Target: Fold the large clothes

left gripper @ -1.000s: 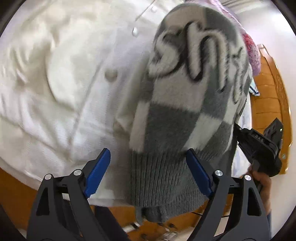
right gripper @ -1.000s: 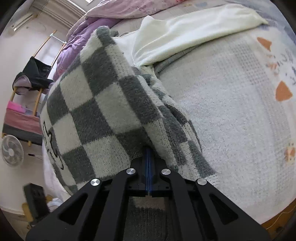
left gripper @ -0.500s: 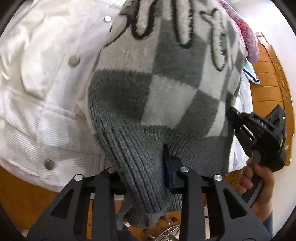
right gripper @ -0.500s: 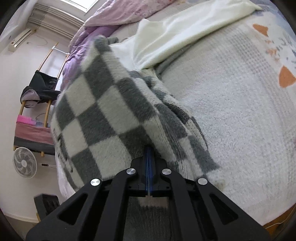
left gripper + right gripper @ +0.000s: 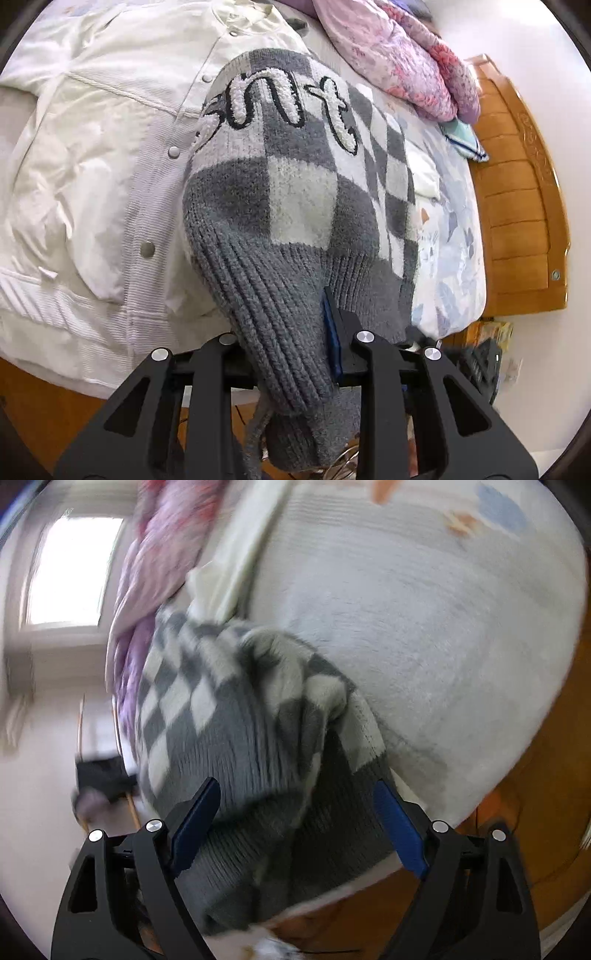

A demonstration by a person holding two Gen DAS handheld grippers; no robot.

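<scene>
Left tool [image 5: 295,332] clamped on checkered sweater [image 5: 295,192] hem; right tool [image 5: 295,823] opening, sweater loose between pads

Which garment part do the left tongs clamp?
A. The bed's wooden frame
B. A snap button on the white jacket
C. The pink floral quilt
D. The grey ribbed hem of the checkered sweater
D: the left tongs are closed on the thick ribbed hem of the checkered sweater, which drapes over the white jacket on the bed.
</scene>
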